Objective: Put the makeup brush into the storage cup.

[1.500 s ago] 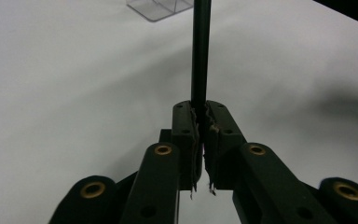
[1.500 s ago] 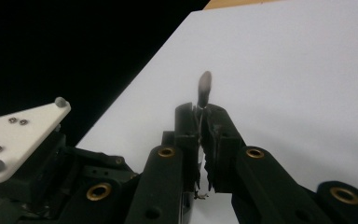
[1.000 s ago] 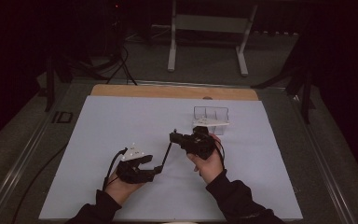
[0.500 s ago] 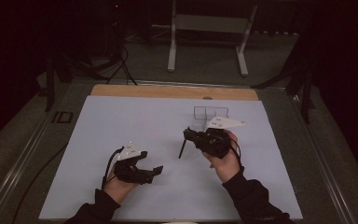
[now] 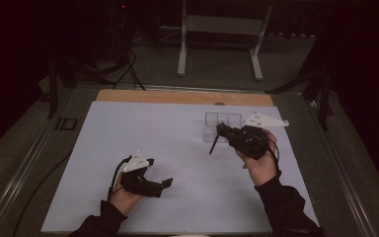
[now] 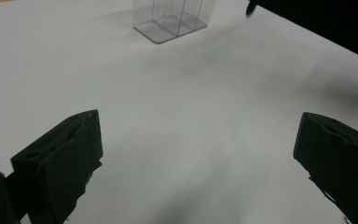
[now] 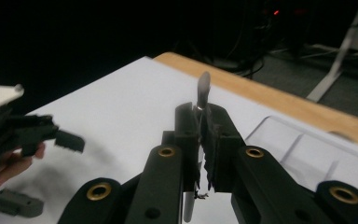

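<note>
My right gripper (image 5: 223, 132) is held above the white mat, just in front of a clear compartmented box (image 5: 222, 122). It is shut on a thin grey utensil (image 7: 203, 88), whose rounded end sticks up past the jaws in the right gripper view. From above, the utensil (image 5: 212, 146) slants down and left, clear of the mat. My left gripper (image 5: 164, 184) rests low near the front left, open with nothing between its jaws. In the left gripper view (image 6: 198, 158) the wide-apart jaws frame bare mat, with the clear box (image 6: 172, 18) far ahead.
A white mat (image 5: 153, 133) covers the table, with a wooden strip (image 5: 177, 96) along its far edge. A metal stand (image 5: 219, 29) and cables sit on the dark floor beyond. The left gripper (image 7: 51, 133) and its hand appear at the left of the right gripper view.
The right gripper has carried the utensil right and away from the left gripper, up to the clear box. The left gripper has drifted slightly toward the front edge, still open.
</note>
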